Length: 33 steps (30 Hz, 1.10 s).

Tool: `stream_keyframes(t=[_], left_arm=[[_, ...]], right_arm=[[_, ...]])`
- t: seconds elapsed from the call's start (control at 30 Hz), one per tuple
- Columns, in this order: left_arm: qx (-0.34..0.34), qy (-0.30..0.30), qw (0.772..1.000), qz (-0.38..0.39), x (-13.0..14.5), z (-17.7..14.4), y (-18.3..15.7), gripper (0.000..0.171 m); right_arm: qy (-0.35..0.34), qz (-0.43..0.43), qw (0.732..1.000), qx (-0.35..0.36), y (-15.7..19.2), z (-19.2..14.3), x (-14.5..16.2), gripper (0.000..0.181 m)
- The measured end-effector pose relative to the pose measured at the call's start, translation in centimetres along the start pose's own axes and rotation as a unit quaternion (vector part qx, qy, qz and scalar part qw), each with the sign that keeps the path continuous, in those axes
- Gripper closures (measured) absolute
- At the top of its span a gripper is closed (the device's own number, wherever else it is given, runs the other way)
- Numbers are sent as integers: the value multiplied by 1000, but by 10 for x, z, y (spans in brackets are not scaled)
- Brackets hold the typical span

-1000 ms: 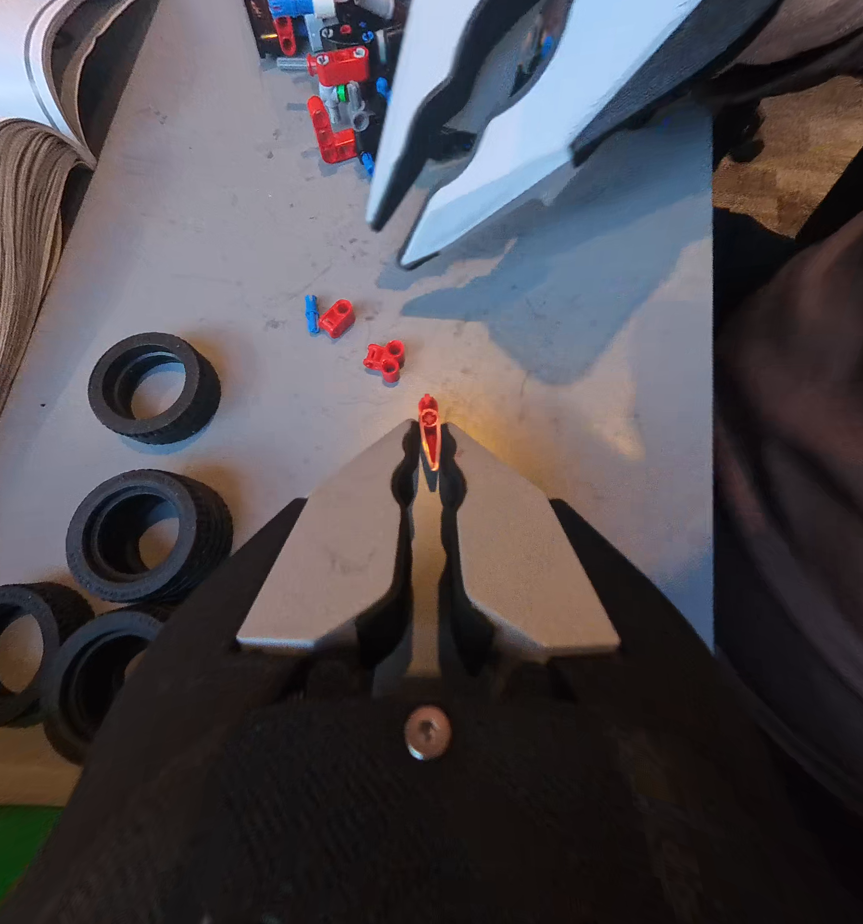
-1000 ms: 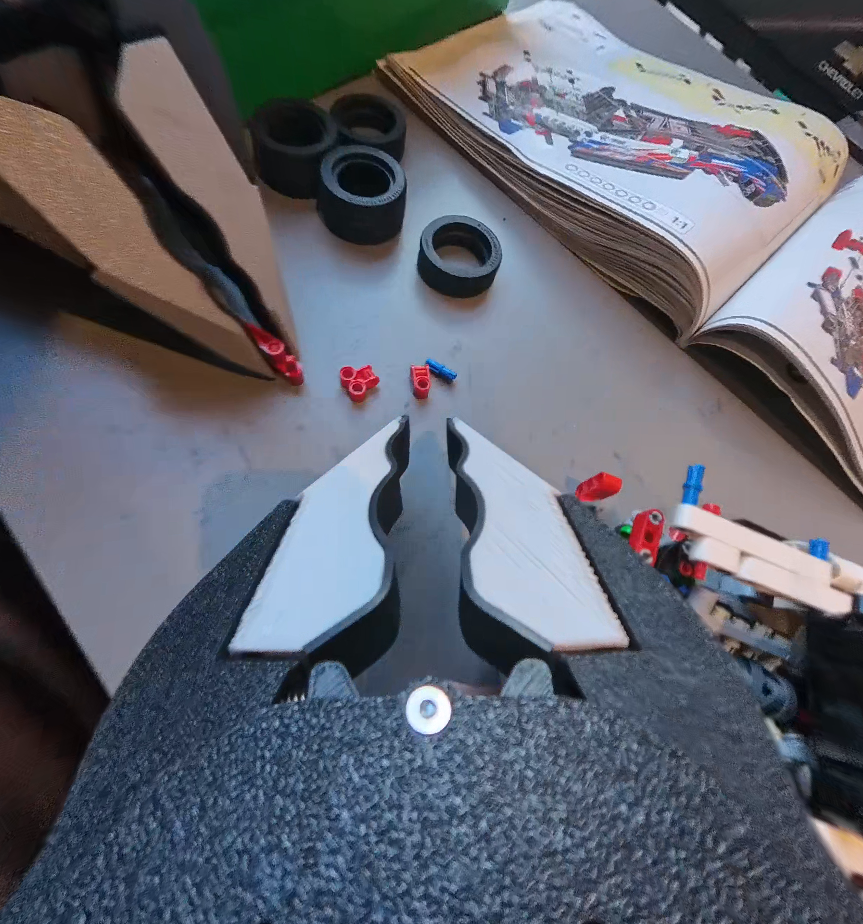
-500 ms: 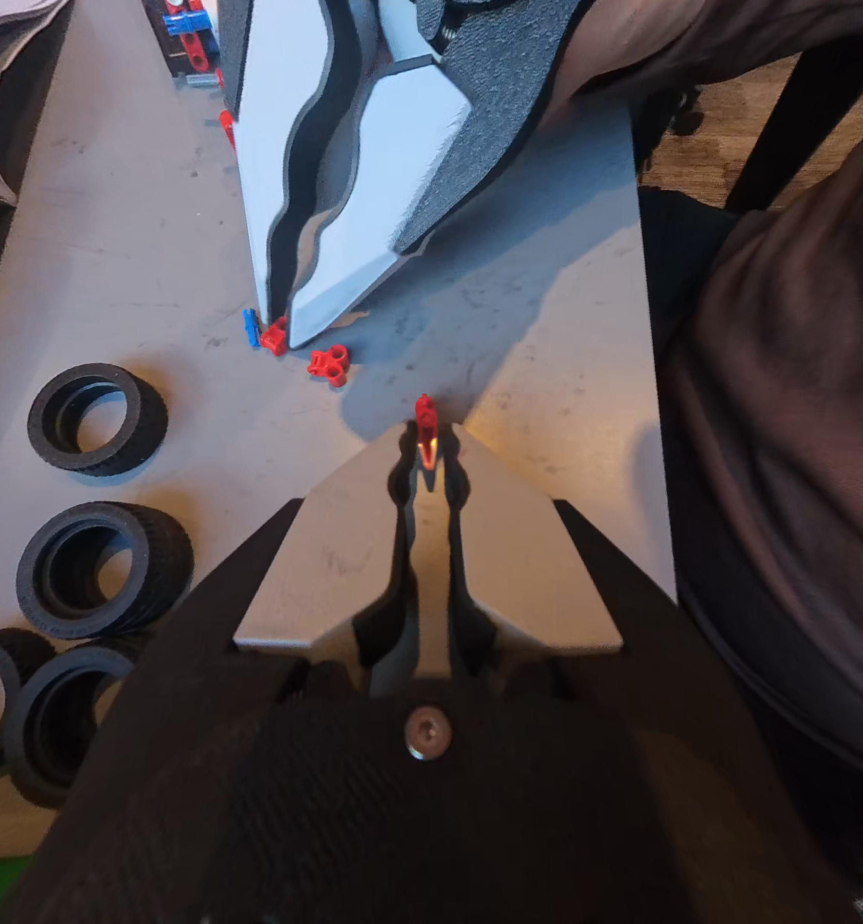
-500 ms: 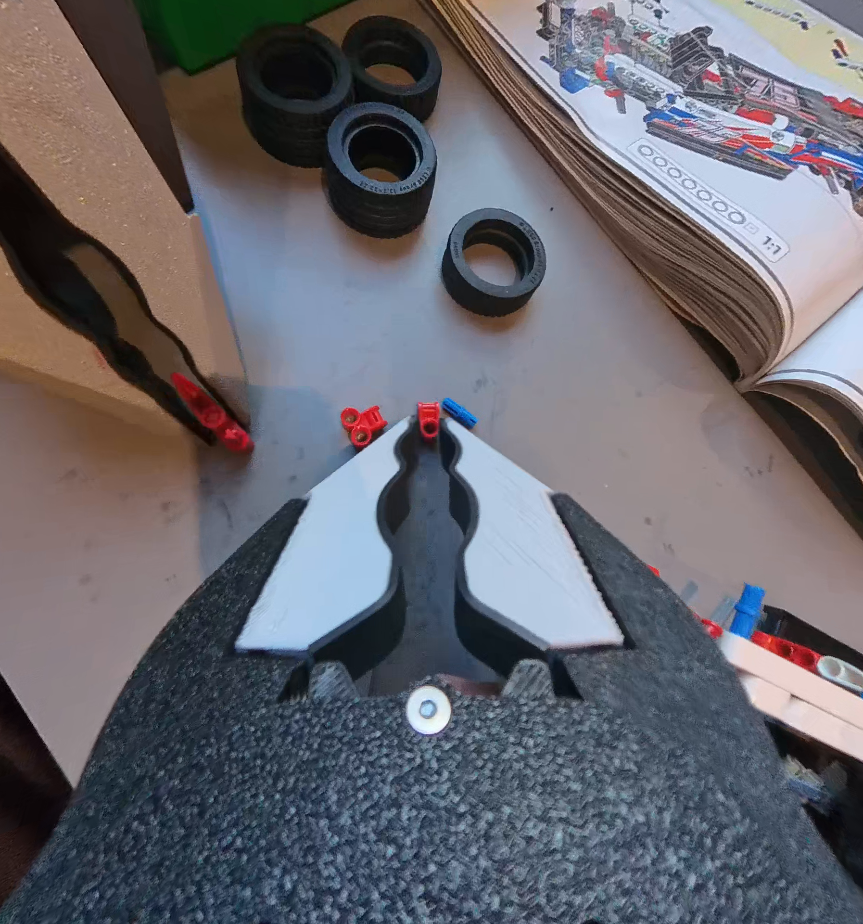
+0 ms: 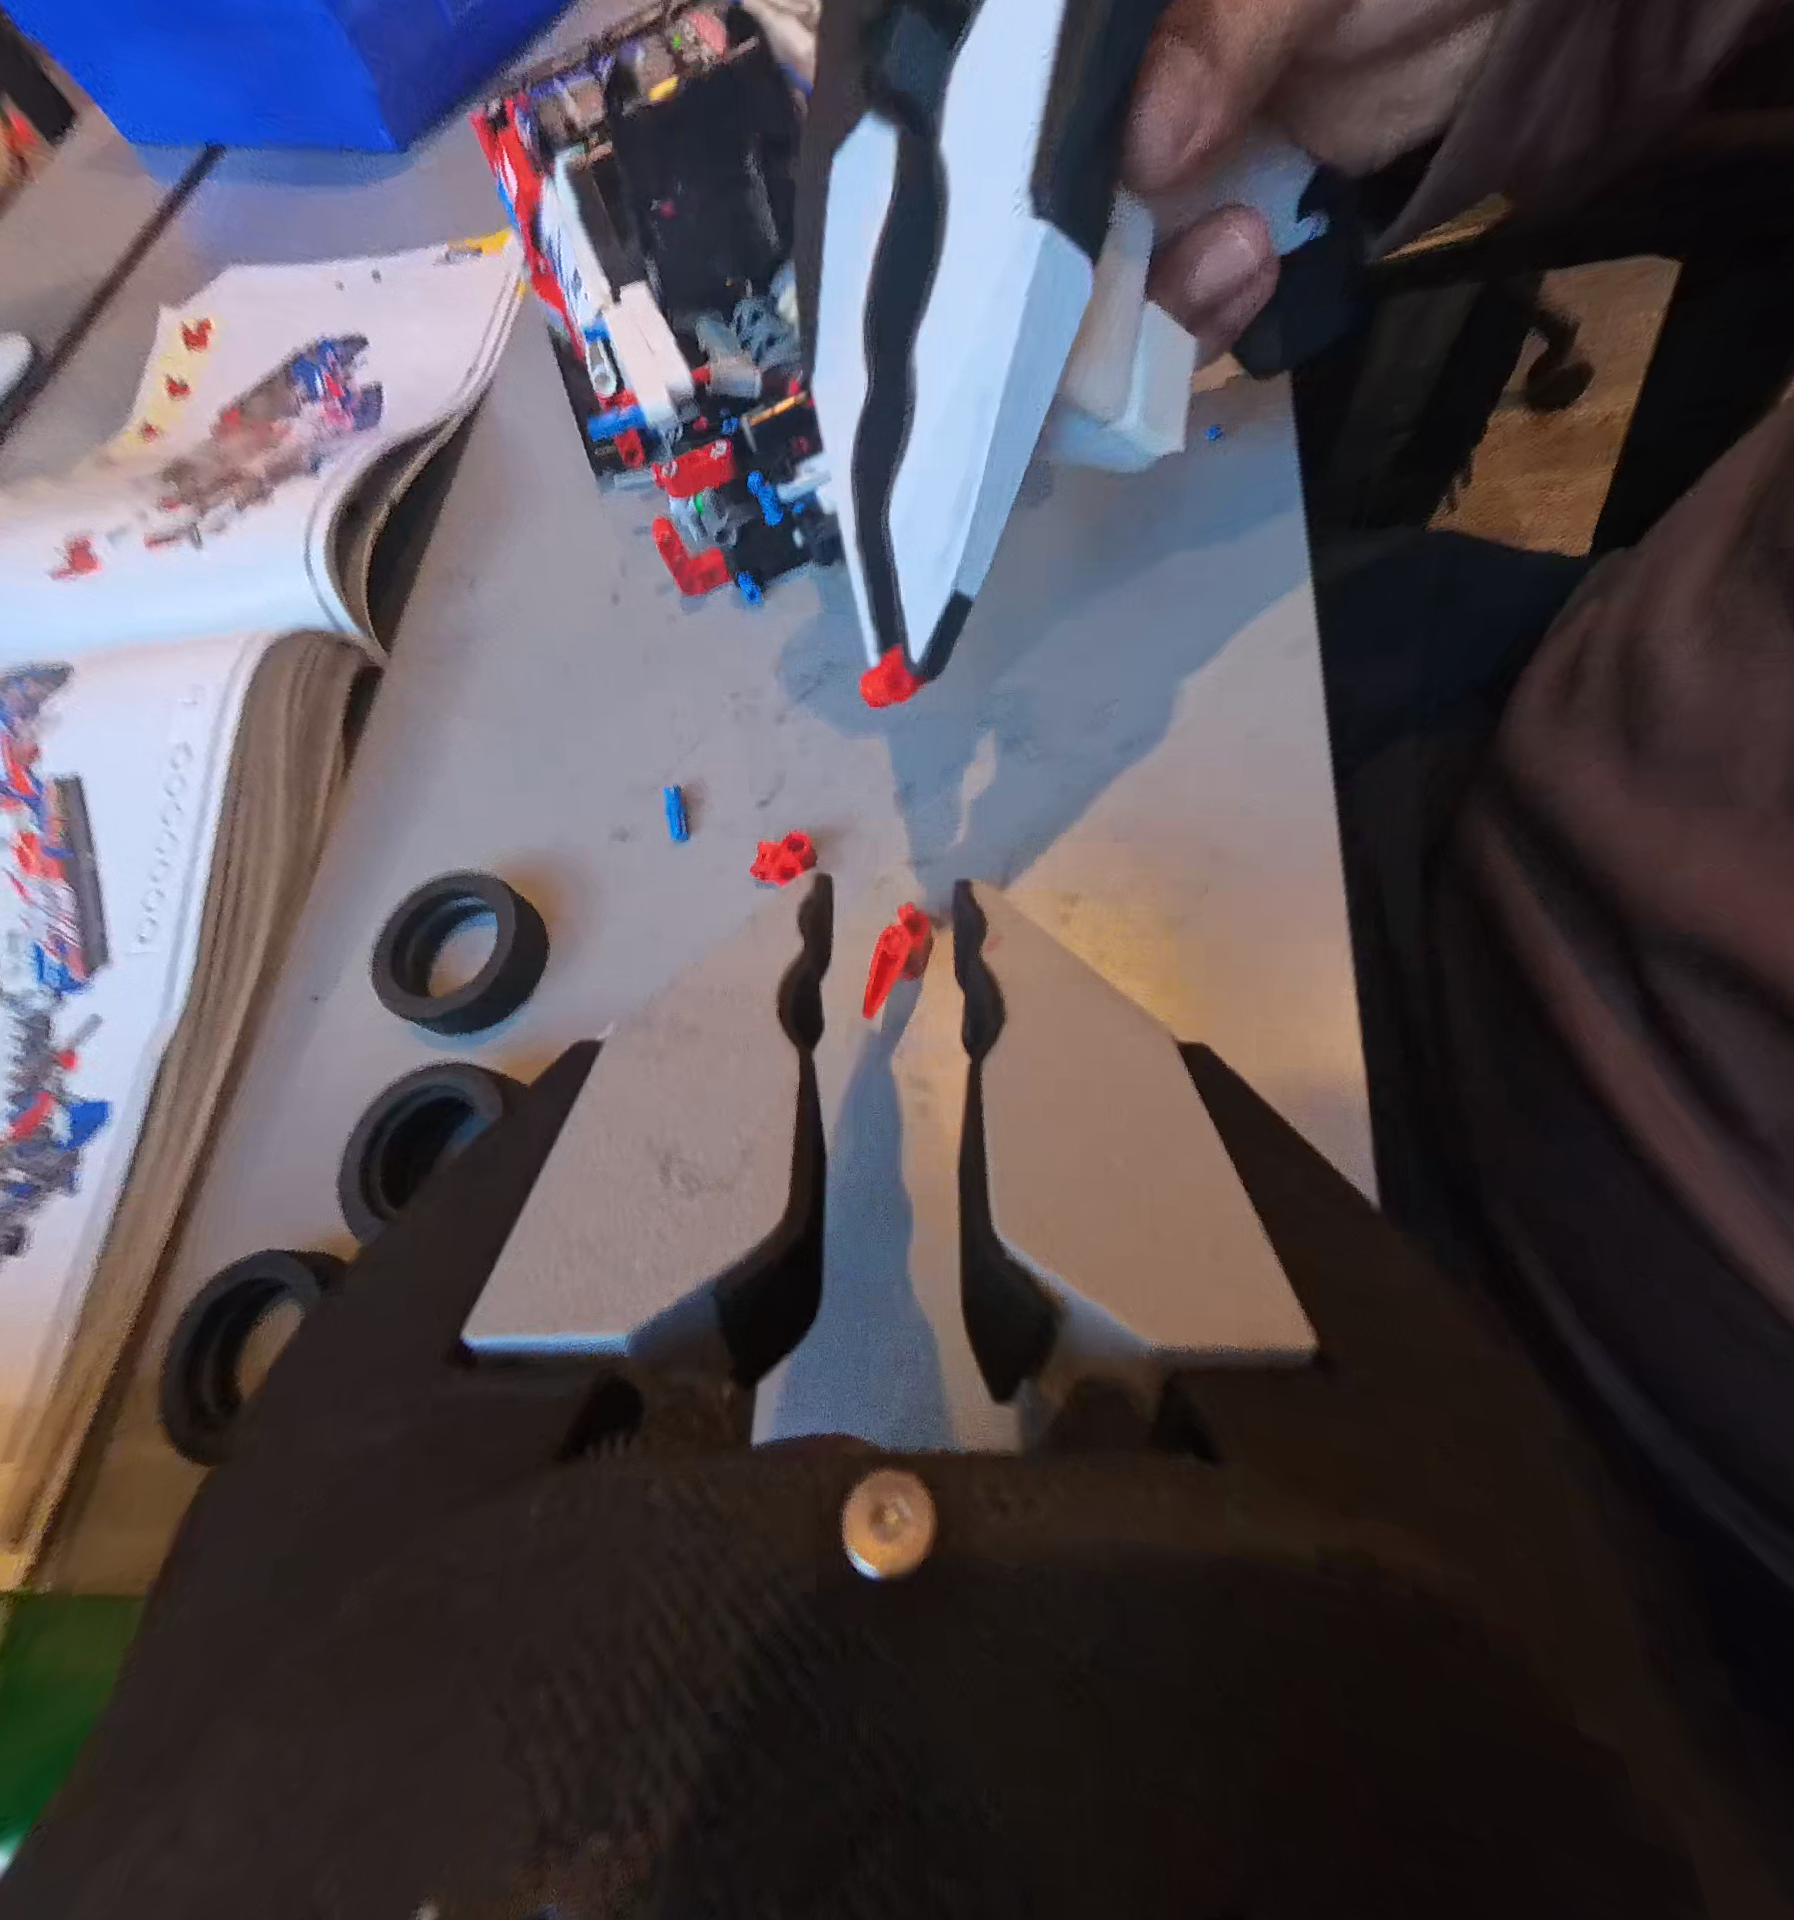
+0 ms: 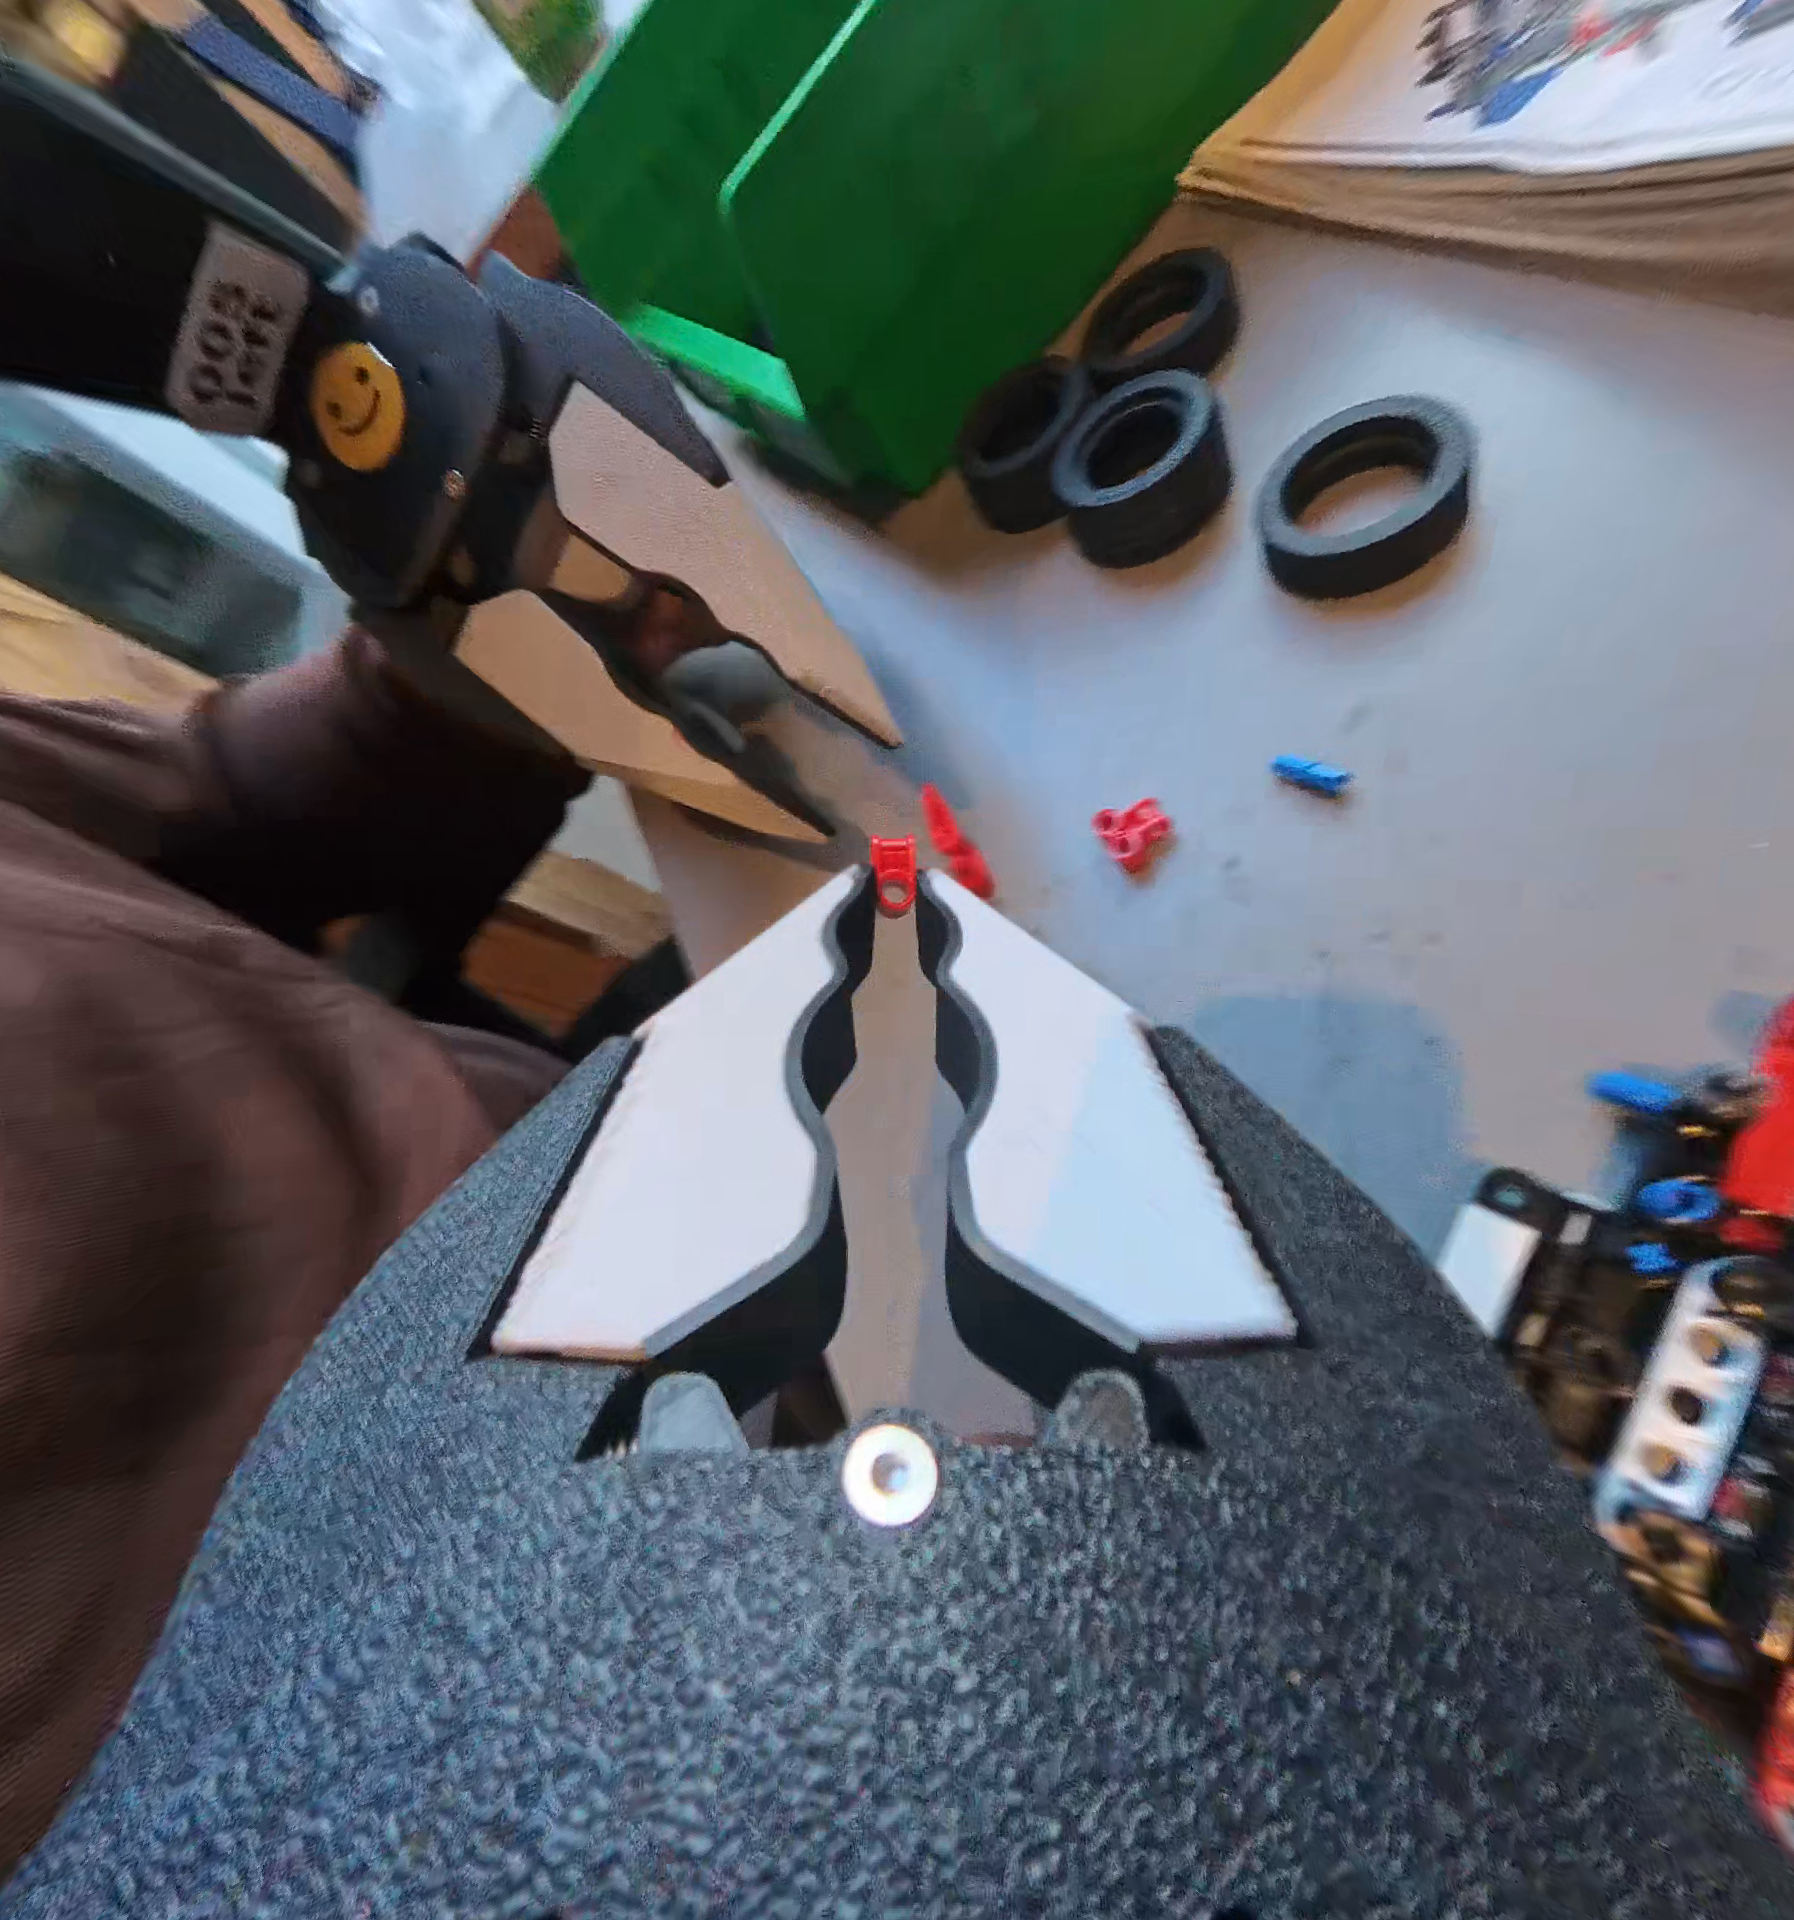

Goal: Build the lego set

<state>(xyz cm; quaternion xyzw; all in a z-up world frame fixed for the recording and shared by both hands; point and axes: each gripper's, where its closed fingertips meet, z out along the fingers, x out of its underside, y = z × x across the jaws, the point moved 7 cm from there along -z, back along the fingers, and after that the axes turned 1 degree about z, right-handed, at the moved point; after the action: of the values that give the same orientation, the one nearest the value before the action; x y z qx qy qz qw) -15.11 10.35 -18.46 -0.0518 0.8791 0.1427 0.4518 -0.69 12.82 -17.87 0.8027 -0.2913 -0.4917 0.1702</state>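
While the right claw (image 6: 891,888) pinches a small red connector (image 6: 893,875) at its very tips, the left claw (image 5: 885,914) stands open, a slim red piece (image 5: 895,956) lying loose between its fingers, seemingly on the counter (image 5: 1132,790). Partly built model (image 6: 1703,1351) sits at the counter's far side, beside the open instruction book (image 5: 145,644). Unused: four black tyres (image 6: 1369,509), a blue pin (image 6: 1311,775), a red twin connector (image 6: 1132,831). Judgement: build is well short of done; wheels not fitted, small parts awaiting joining.
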Motion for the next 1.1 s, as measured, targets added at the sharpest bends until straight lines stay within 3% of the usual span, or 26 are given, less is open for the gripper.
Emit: stream_keyframes(t=[0.13, 0.27, 0.67, 0.9, 1.1], left_arm=[[-14, 9, 996, 90, -23, -2, -11, 158], [25, 10, 991, 131, -38, 3, -26, 163], [51, 4, 988, 145, -51, 8, -44, 167], [35, 5, 999, 33, -38, 24, -38, 167], [14, -4, 998, -62, -33, 35, -33, 167]], right_arm=[[11, 61, 993, -103, 13, -1, 10, 174], [15, 111, 978, -174, 22, -2, 15, 174], [15, 137, 969, -207, 23, -13, 27, 174], [-20, -2, 997, -78, 14, -22, 31, 164], [-33, -143, 989, 25, 9, -29, 31, 145]])
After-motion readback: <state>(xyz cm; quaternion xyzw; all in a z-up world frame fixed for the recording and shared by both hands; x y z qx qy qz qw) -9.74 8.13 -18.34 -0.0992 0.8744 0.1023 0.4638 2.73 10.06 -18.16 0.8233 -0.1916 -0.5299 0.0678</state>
